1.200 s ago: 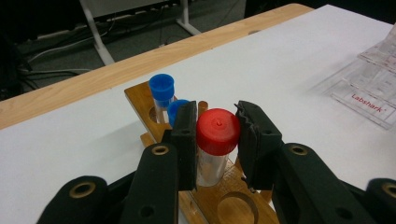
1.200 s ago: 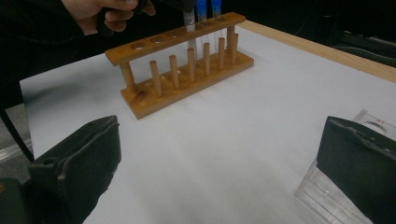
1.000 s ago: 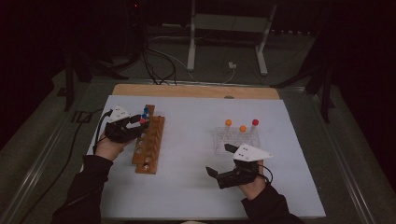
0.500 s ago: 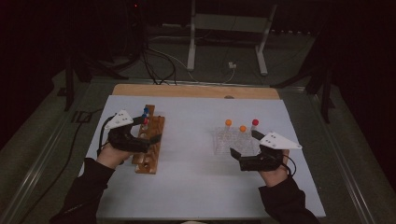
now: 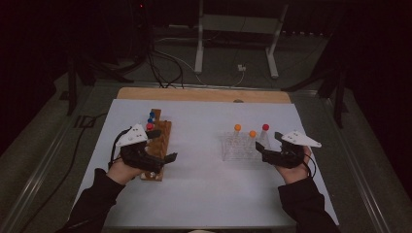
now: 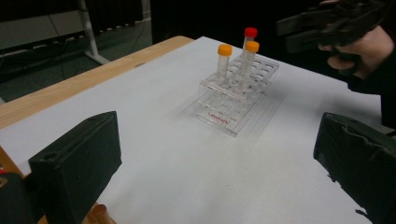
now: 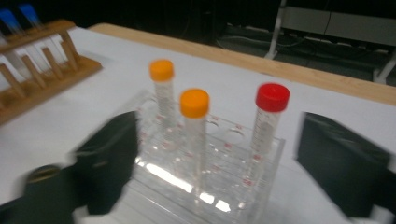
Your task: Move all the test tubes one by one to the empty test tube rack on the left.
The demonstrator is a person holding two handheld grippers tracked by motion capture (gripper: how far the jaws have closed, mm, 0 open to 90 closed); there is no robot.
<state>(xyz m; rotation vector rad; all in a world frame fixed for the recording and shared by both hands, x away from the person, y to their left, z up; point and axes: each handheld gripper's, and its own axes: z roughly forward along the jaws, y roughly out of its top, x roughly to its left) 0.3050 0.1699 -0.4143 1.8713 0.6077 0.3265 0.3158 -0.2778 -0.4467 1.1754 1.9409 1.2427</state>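
Clear plastic rack [image 5: 241,146] with three capped tubes stands on the white tabletop [image 5: 204,184], right tongs [image 5: 261,150] closing in on it

The right tongs [image 7: 215,158] have just been narrowing, the rack and its nearer orange-capped tube [image 7: 194,135] between the jaws but not yet gripped, likely lining up for a pick. The left tongs [image 5: 167,156] hang wide and hold nothing beside the wooden rack [image 5: 159,145], their jaws having just opened. The right gripper view shows the red-capped tube [image 7: 271,126] and empty holes close up; the high view alone gives both racks' spacing, well apart. The left gripper view [image 6: 215,177] adds the rack's label
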